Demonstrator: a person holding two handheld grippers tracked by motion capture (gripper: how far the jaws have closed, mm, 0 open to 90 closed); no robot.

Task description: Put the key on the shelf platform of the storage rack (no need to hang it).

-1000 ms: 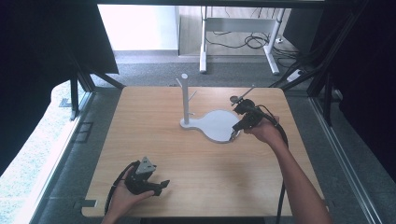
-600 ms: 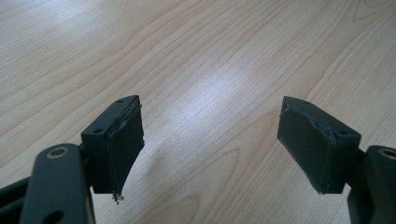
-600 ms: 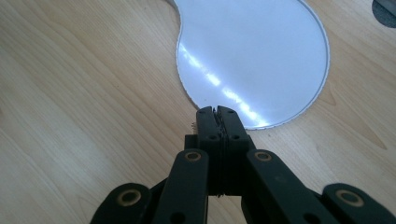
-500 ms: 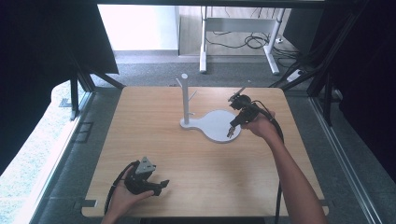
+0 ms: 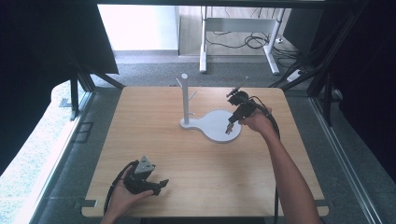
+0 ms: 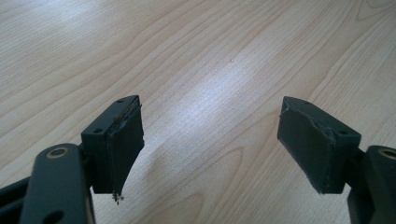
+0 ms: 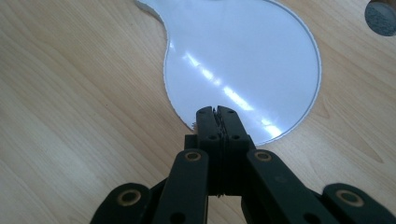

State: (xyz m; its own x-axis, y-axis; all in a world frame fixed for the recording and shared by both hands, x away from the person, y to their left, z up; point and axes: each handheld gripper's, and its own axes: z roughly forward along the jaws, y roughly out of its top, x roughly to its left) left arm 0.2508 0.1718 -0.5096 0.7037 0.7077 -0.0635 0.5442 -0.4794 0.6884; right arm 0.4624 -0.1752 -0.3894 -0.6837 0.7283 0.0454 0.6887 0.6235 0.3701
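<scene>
Table: light wood table [image 5: 196,154], your forearms come in from the near edge.
Stand: white stand [image 5: 215,125] sits on the table toward the far right of centre; flat base with a round lobe, thin upright post [image 5: 185,100] rising from the narrow end, small pegs near the post top.
Left gripper: your left gripper [image 5: 161,184] lies low near the front-left edge of the table, held in your left hand [image 5: 122,198], grey three-cornered plate on top. Well apart from the stand.
Left jaws: wide apart, nothing between them. In the left gripper view the left gripper [image 6: 210,149] shows bare wood grain across the gap; the pad [image 6: 125,144] on one side looks frayed at its lower edge.
Right gripper: your right gripper [image 5: 229,129] points down over the round lobe of the stand, near its right rim, held in your right hand [image 5: 256,121], cable trailing back along your arm.
Right jaws: pressed together, tips meeting, nothing visible between them. In the right gripper view the right gripper [image 7: 217,112] has its tips over the near edge of the white base [image 7: 243,60]; can't tell if they touch it.
Other: dark round hole [image 7: 380,16] in the wood at the top right corner of the right gripper view.
</scene>
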